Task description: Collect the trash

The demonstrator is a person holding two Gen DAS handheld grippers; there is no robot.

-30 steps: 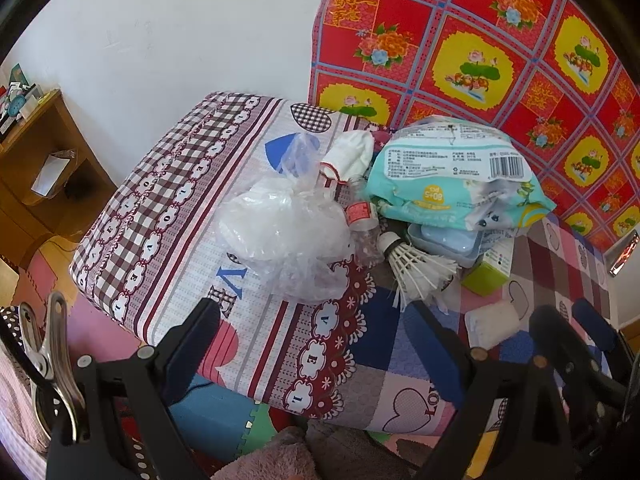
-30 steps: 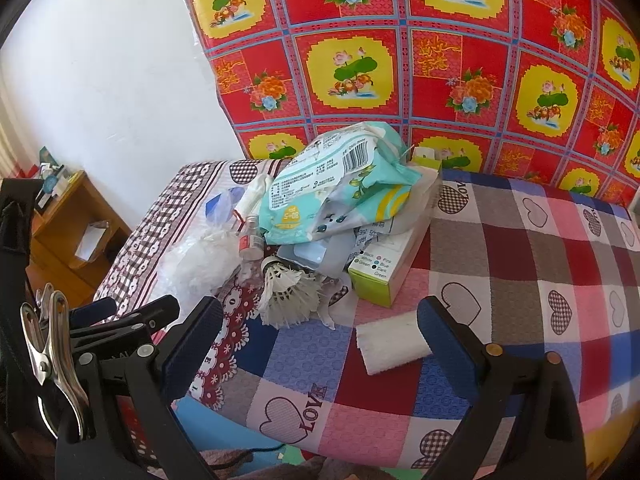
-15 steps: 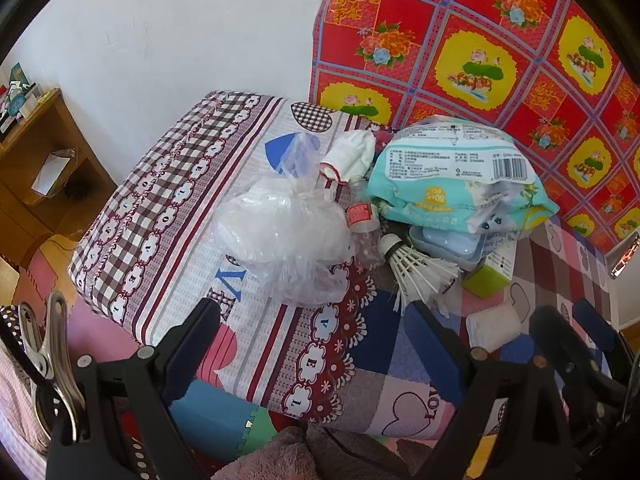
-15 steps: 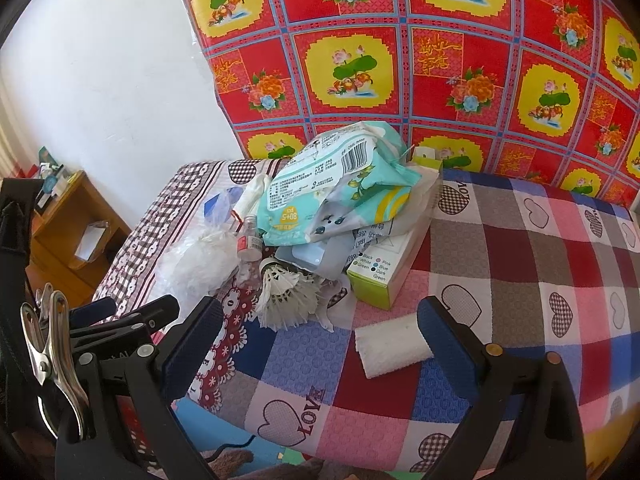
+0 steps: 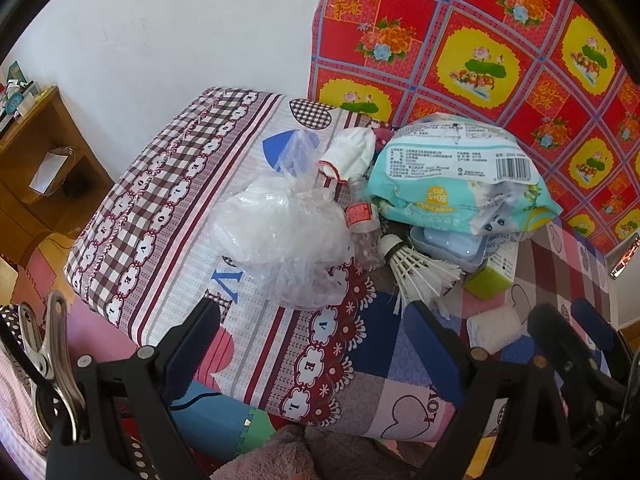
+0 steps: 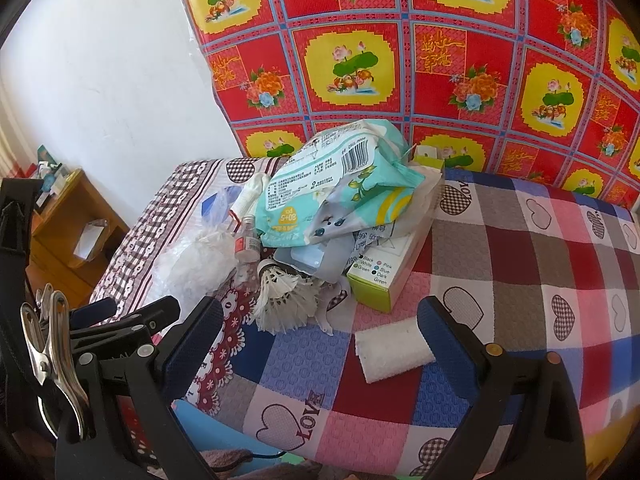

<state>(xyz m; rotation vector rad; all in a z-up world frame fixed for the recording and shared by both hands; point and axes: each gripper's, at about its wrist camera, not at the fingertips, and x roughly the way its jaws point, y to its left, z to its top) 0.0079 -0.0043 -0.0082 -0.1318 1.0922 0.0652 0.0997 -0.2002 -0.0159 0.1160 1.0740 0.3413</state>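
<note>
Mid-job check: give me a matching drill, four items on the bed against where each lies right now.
Items:
1 plastic bag
2 shuttlecock
3 wipes pack
4 white roll

Places:
A on top of the pile
B nearest the right gripper
C left end of the clutter
D at the pile's front, feathers toward the camera

Pairs: 1-C, 2-D, 3-A, 4-B

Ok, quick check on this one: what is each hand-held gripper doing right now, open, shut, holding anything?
Left hand-held gripper: open, holding nothing, short of the clear plastic bag.
Right hand-held gripper: open, holding nothing, the white roll between its fingers.
</note>
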